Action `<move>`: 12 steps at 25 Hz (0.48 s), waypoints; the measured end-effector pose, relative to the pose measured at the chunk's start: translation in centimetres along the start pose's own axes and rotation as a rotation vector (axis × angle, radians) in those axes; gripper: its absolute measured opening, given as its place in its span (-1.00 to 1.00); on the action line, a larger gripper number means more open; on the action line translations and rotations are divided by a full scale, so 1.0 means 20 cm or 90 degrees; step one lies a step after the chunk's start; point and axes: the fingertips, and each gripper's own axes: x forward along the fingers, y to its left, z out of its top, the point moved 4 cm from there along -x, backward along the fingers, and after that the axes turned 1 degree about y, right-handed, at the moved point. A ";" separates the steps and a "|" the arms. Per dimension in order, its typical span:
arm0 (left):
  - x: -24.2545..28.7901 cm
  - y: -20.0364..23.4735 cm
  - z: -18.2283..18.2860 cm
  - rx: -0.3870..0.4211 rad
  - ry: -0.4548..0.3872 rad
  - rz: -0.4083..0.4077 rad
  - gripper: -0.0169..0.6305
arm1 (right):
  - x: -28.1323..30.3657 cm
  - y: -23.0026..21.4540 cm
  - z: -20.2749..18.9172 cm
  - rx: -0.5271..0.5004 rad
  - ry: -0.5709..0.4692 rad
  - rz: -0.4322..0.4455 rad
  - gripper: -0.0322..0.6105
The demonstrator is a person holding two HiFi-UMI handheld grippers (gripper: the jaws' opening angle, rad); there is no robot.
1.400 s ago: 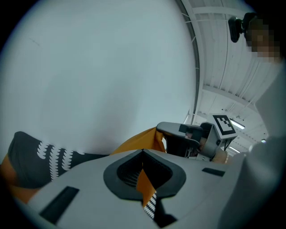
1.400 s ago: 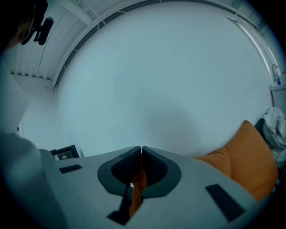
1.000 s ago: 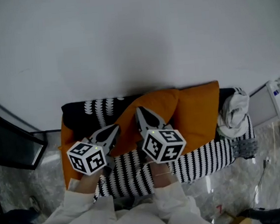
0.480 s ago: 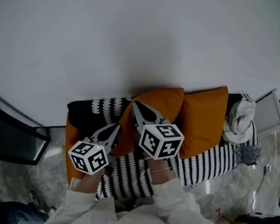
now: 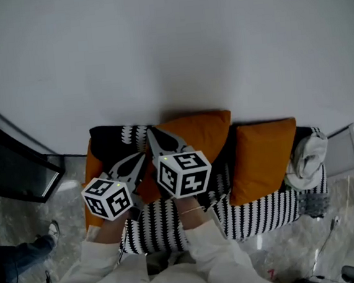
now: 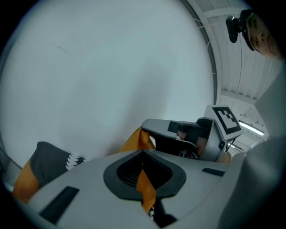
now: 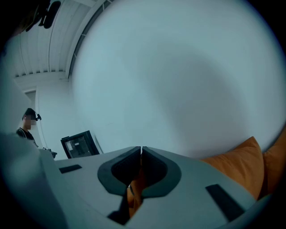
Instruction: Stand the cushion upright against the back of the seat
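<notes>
An orange cushion (image 5: 201, 132) leans against the back of the black-and-white patterned seat (image 5: 264, 210), near its middle. Both grippers hold the cushion's left edge. My left gripper (image 5: 142, 157) is shut on a fold of its orange fabric (image 6: 145, 190), which shows between the jaws. My right gripper (image 5: 152, 131) grips higher up, close to the top left corner, with orange cloth (image 7: 134, 190) pinched in its closed jaws. The left gripper view also shows the right gripper (image 6: 178, 134) just beyond the cushion's corner.
A second orange cushion (image 5: 263, 160) stands to the right, and a black patterned cushion (image 5: 112, 144) lies to the left with another orange one (image 5: 89, 171) behind it. A white cloth heap (image 5: 308, 156) fills the seat's right end. A dark screen (image 5: 18, 178) stands at left.
Both grippers have carried the orange cushion leftward along the seat. It has drawn apart from the right-hand orange cushion, and a dark gap now shows between them.
</notes>
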 end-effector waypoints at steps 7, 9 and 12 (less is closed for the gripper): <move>-0.10 0.12 -0.06 -0.024 0.000 0.050 -0.92 | 0.19 0.16 -0.13 -0.026 0.055 0.050 -0.83; -0.12 0.16 -0.08 -0.029 0.005 0.065 -0.92 | 0.24 0.19 -0.17 -0.033 0.068 0.058 -0.83; -0.15 0.23 -0.12 -0.034 0.017 0.083 -0.92 | 0.32 0.23 -0.23 -0.047 0.086 0.064 -0.83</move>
